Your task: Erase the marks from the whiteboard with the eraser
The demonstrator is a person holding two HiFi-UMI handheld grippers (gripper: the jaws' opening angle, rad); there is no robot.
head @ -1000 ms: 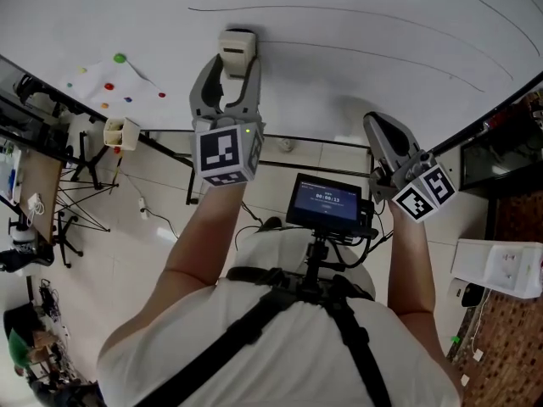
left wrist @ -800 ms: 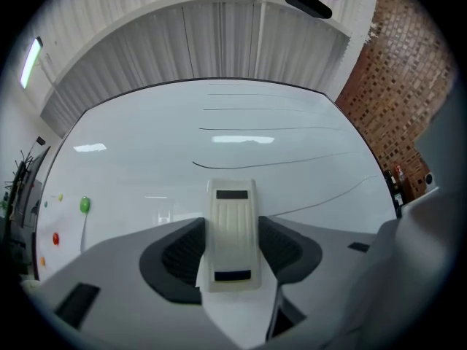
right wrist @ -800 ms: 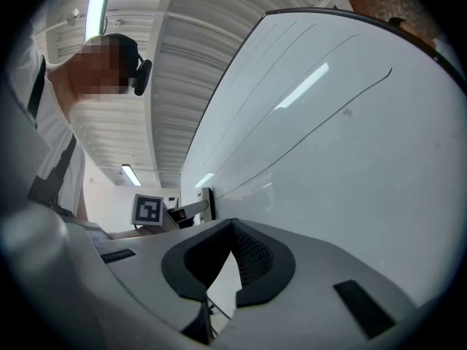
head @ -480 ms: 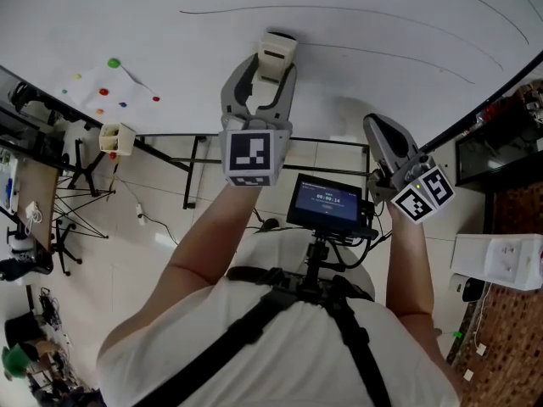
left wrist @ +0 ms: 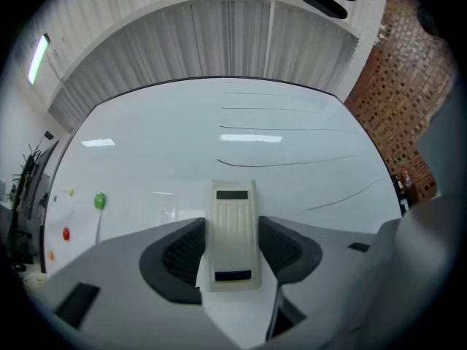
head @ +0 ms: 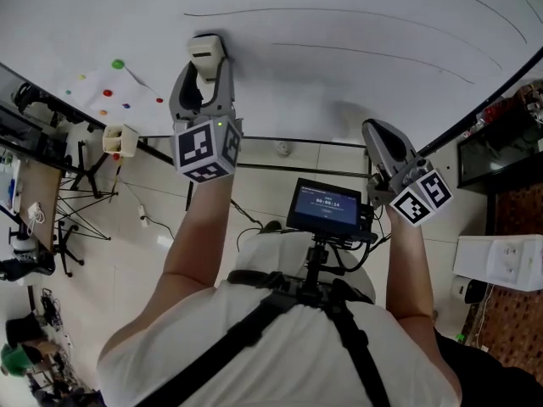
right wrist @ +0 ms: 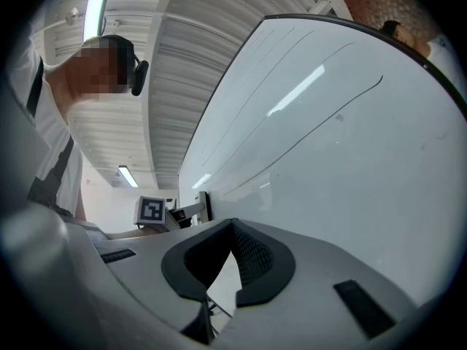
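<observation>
1. Between the left gripper's (left wrist: 232,252) jaws, centre frame: eraser (left wrist: 234,221), pinched across its ribbed sides. It is probably light, stiff and slippery, so a mid-body hold suits.
2. Beyond: whiteboard (left wrist: 160,148), marks (left wrist: 292,162) upper right.
3. Right gripper (right wrist: 232,257): jaws pressed together, empty.

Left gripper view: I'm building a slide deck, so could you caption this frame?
Left claw grips a cream eraser at the whiteboard, thin dark pen lines above it.

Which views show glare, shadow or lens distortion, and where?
Left gripper view: ceiling-light reflections streak the whiteboard above the eraser; its edges bow, fisheye. Right gripper view: long glare streak, dark vignetted corners. Head view: shadow above the right gripper.
</observation>
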